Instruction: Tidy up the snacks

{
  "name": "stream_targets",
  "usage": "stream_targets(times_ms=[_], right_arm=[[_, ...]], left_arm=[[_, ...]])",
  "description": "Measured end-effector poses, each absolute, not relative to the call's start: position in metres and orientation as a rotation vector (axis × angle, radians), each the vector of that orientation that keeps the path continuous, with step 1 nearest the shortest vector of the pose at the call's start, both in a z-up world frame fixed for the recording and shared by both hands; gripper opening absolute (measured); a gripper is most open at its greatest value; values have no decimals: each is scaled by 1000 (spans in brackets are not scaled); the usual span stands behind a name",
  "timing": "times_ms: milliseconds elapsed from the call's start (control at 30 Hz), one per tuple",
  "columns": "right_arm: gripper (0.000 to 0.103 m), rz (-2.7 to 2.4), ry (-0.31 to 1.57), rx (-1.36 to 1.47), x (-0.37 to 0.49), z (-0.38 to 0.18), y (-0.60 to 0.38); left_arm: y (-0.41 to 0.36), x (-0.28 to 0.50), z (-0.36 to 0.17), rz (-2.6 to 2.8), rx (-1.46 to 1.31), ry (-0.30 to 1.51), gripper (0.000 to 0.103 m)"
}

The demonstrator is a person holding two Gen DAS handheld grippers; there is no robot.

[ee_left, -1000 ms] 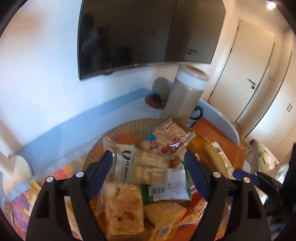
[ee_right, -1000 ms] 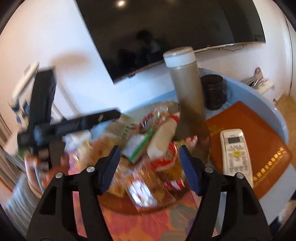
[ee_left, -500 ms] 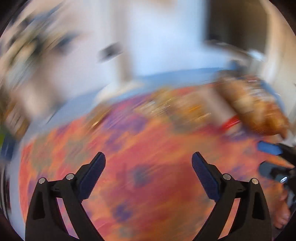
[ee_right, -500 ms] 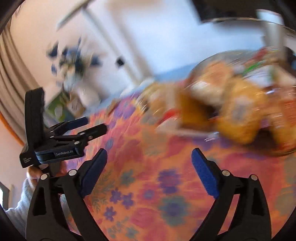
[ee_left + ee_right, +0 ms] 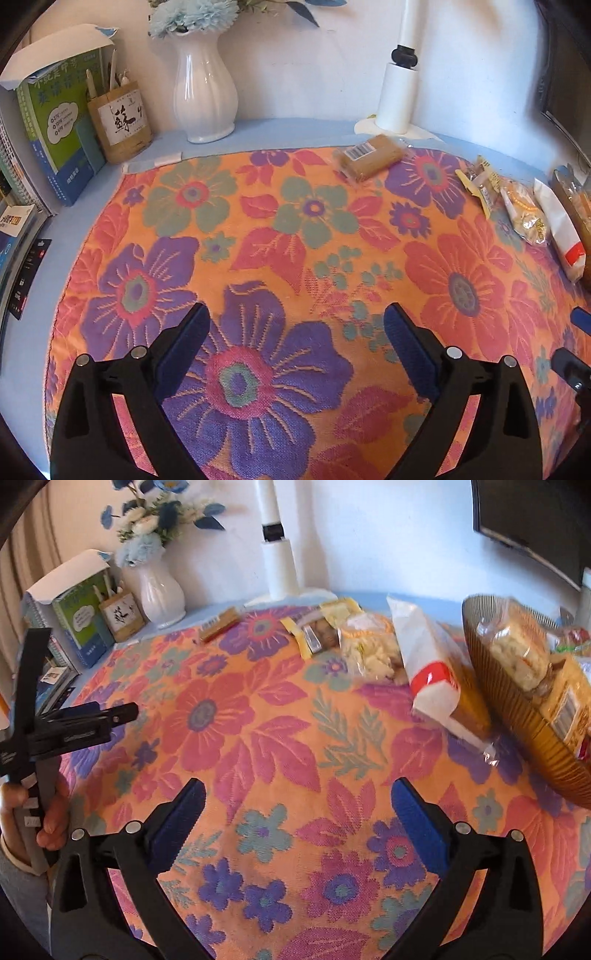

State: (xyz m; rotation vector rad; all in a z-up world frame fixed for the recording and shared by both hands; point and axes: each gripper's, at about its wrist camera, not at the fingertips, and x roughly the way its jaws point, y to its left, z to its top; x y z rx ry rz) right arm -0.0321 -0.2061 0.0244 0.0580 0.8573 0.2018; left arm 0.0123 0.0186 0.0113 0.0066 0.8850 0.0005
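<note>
Both my left gripper (image 5: 295, 328) and right gripper (image 5: 297, 805) gape wide, holding nothing; snack basket (image 5: 517, 716) at two o'clock.

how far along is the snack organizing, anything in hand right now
Partly done: the basket already holds several packets. Nothing in hand: left gripper and right gripper are open and empty. Left on the cloth: brown bar, white packet and small snack bags.
</note>
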Motion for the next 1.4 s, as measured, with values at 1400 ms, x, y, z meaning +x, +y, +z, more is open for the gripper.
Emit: stream_targets(times_ms=[1400], right_arm=[[100,206,894,26,-30,23,-201]], left_arm=[[-13,50,62,-319,86,1008,97]])
